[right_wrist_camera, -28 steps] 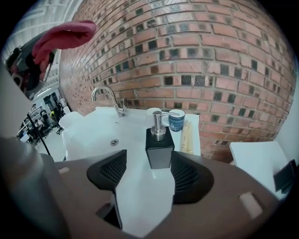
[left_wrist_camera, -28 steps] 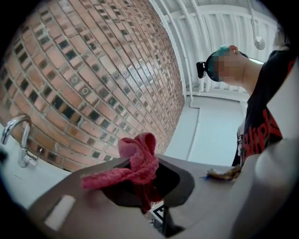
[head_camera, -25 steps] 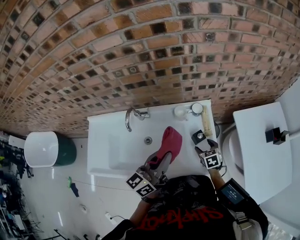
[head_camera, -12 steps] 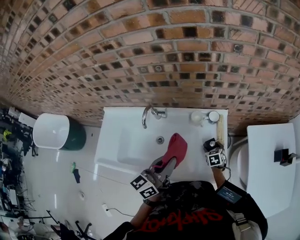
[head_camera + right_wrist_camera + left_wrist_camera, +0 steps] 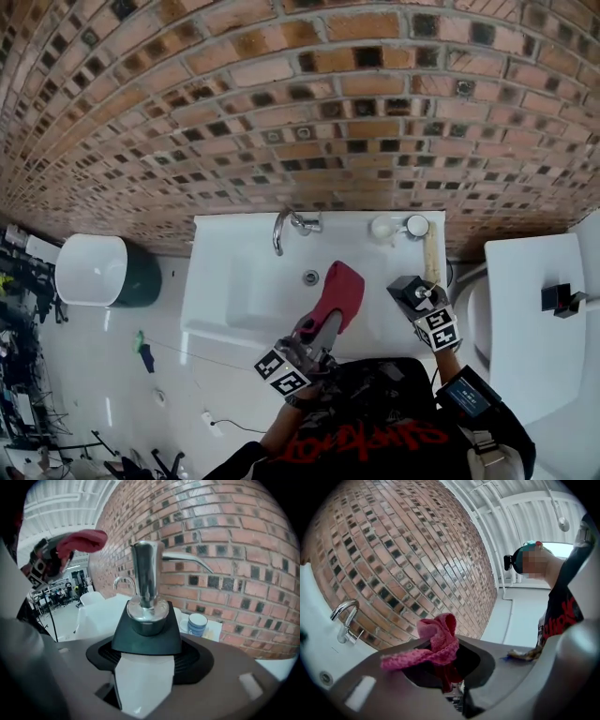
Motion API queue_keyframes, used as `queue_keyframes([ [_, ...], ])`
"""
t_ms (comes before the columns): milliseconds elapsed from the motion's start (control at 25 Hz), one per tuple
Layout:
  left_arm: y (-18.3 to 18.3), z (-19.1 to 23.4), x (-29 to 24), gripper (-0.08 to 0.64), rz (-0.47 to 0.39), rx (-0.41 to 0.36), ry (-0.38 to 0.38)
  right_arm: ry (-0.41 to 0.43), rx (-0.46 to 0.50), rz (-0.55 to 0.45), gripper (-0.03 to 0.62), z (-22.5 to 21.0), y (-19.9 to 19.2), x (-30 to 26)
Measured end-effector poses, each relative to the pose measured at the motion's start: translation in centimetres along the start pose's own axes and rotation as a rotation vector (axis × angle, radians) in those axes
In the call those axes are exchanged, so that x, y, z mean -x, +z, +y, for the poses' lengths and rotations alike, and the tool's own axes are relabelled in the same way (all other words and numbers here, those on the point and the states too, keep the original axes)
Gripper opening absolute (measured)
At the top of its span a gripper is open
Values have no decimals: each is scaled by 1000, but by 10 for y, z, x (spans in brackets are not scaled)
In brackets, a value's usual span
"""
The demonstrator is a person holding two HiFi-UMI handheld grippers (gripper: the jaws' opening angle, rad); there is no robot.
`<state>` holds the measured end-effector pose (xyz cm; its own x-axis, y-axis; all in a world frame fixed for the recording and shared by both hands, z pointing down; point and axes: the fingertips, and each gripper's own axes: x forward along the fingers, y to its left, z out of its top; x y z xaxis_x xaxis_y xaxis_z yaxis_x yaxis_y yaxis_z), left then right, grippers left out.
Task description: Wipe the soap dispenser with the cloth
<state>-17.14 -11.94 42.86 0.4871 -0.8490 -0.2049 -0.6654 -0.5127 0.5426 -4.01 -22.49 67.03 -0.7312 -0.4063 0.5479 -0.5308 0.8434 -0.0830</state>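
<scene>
In the head view my right gripper (image 5: 417, 300) is shut on the soap dispenser (image 5: 409, 289), held over the right side of the white sink (image 5: 225, 281). The right gripper view shows the dispenser (image 5: 146, 620) upright between the jaws: white body, black shoulder, chrome pump with its spout to the right. My left gripper (image 5: 317, 330) is shut on a pink cloth (image 5: 337, 292) that stands up from the jaws over the basin, left of the dispenser. The left gripper view has the cloth (image 5: 439, 645) bunched between the jaws. The two grippers are apart.
A chrome faucet (image 5: 284, 227) stands at the back of the sink before the brick wall. A cup (image 5: 415, 225), a white round item (image 5: 382, 227) and a beige brush (image 5: 431, 255) sit at the back right. A white bin (image 5: 92, 270) is left, a white surface (image 5: 530, 319) right.
My right gripper has lifted the soap dispenser off the sink's right ledge and tilted it a little. The left gripper with the cloth has shifted slightly.
</scene>
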Motion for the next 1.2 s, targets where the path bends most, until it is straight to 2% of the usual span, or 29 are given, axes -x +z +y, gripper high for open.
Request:
queue_keyframes([
  [120, -7, -9, -12, 46, 87, -91, -59, 53, 87, -68, 304, 12, 40, 29],
  [280, -20, -34, -25, 46, 270, -253, -216, 97, 255, -92, 304, 27, 76, 65],
  [400, -34, -45, -30, 46, 415, -468, -298, 140, 342, -93, 305, 43, 90, 84],
  [480, -40, -49, -37, 46, 450, -607, -339, 158, 393, -51, 305, 52, 90, 93],
  [520, -39, -53, -40, 46, 433, -623, -368, 160, 419, -19, 305, 55, 88, 96],
  [600, -37, -66, -44, 46, 380, -547, -430, 168, 453, 33, 305, 62, 83, 99],
  [680, -44, -71, -44, 46, 389, -498, -478, 190, 457, 58, 305, 69, 81, 101],
  [720, -53, -71, -44, 46, 418, -514, -495, 198, 452, 65, 305, 72, 81, 102],
  [840, -86, -68, -43, 47, 517, -624, -527, 207, 431, 81, 305, 76, 81, 106],
  [960, -105, -67, -38, 48, 577, -682, -539, 198, 450, 101, 305, 77, 79, 112],
  [1040, -105, -63, -39, 48, 579, -724, -520, 192, 454, 114, 305, 75, 76, 113],
  [1200, -87, -47, -44, 48, 529, -796, -407, 181, 428, 163, 305, 72, 60, 112],
])
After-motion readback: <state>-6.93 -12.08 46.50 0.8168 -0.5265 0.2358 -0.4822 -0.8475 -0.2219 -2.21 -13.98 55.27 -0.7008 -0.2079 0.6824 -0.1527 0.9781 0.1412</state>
